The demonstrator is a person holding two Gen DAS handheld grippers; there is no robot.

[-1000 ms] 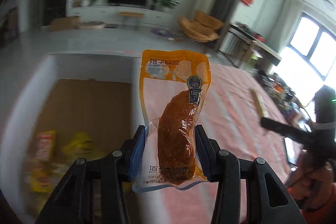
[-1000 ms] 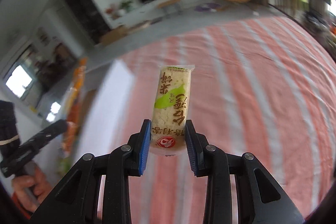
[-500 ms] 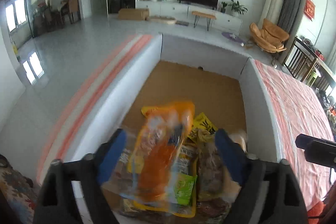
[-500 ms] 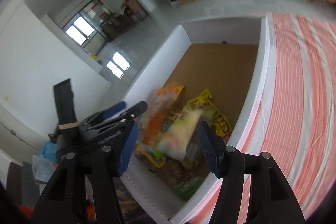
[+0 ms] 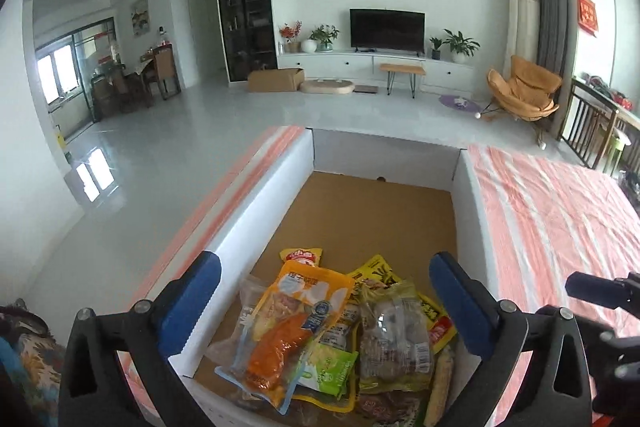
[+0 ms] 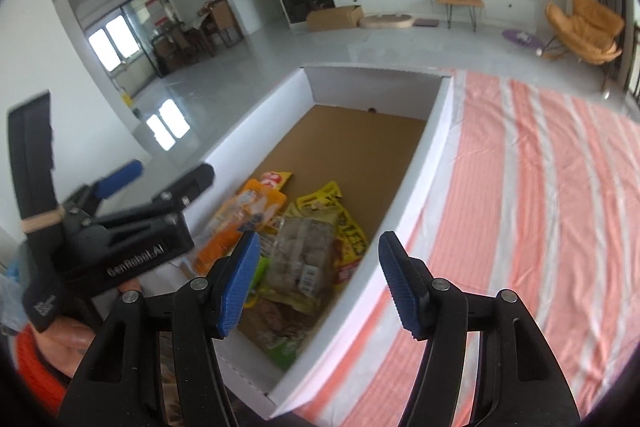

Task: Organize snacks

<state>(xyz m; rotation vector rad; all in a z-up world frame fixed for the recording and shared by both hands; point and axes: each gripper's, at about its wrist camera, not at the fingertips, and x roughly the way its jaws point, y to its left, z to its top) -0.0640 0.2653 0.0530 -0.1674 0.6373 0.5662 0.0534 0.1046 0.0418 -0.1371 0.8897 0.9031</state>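
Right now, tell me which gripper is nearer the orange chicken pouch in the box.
Left. The left gripper hangs directly over the orange chicken pouch, jaws opening and empty. The right gripper sits off to the pouch's right, over the box's right wall, jaws also opening.

black television (image 5: 387,30) on a white cabinet (image 5: 376,66), orange chair (image 5: 522,93) right, cardboard carton (image 5: 275,79) left

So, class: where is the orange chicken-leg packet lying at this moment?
The orange chicken-leg packet lies inside the white box, on top of the snack pile at its near end, left of the clear packet, in the left wrist view.
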